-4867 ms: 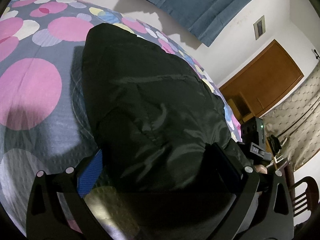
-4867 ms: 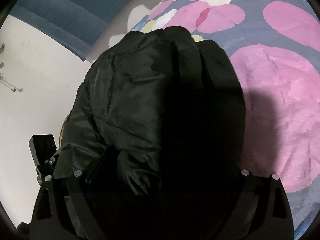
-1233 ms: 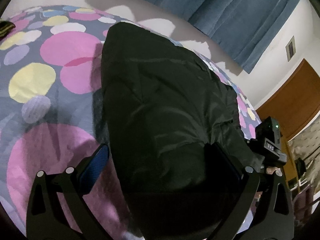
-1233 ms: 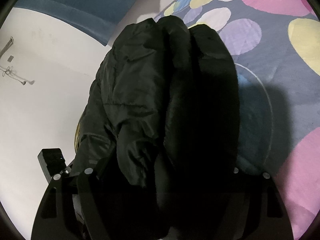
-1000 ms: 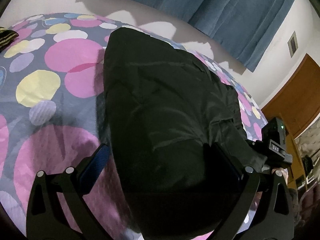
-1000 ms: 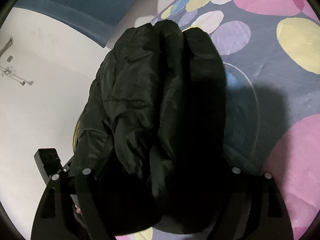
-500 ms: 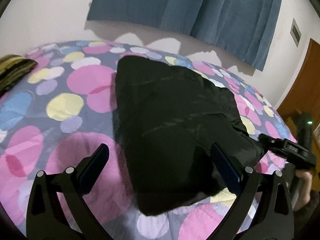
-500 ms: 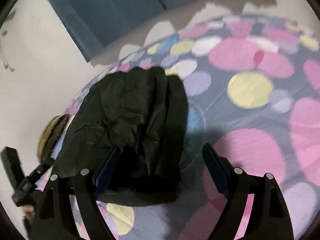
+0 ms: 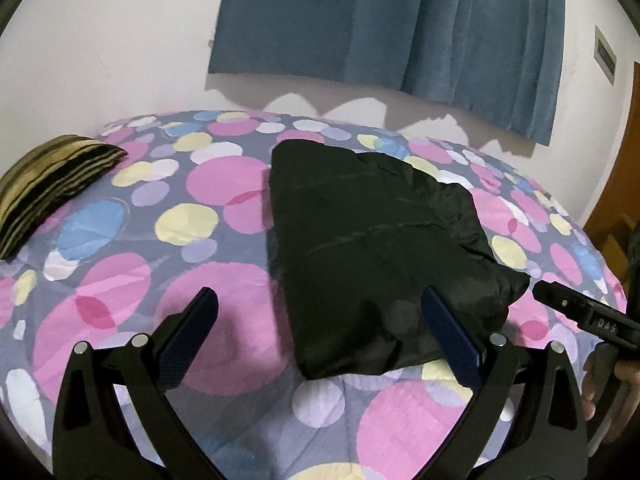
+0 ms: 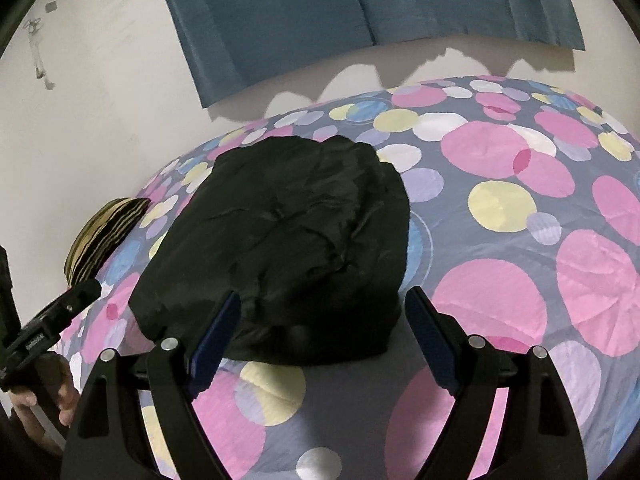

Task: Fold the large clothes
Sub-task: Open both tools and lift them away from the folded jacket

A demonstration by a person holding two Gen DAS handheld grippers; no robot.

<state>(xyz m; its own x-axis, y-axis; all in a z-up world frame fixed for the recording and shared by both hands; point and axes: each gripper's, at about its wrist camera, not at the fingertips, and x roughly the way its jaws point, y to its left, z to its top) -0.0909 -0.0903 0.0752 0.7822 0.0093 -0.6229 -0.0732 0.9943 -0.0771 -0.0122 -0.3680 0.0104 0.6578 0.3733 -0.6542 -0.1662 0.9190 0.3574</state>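
A black padded jacket lies folded into a thick, rough-edged bundle on the bed, whose cover is grey-blue with pink, yellow, white and blue circles. Its surface is creased, and in the right wrist view the jacket shows several puffy layers stacked at its far end.

The left claw hangs just short of the jacket's near edge with its fingers spread wide and nothing between them; the jacket's near corner sits behind the right-hand finger in that view, and whether they touch cannot be told. The right claw is likewise spread wide and empty, just short of the jacket's near edge. Each claw also shows at the margin of the other's view, held in a hand.

Beyond the jacket, a dark blue curtain hangs on the pale wall. Well away from the jacket, at the bed's edge by that wall, lies a cushion striped in olive-yellow and black.
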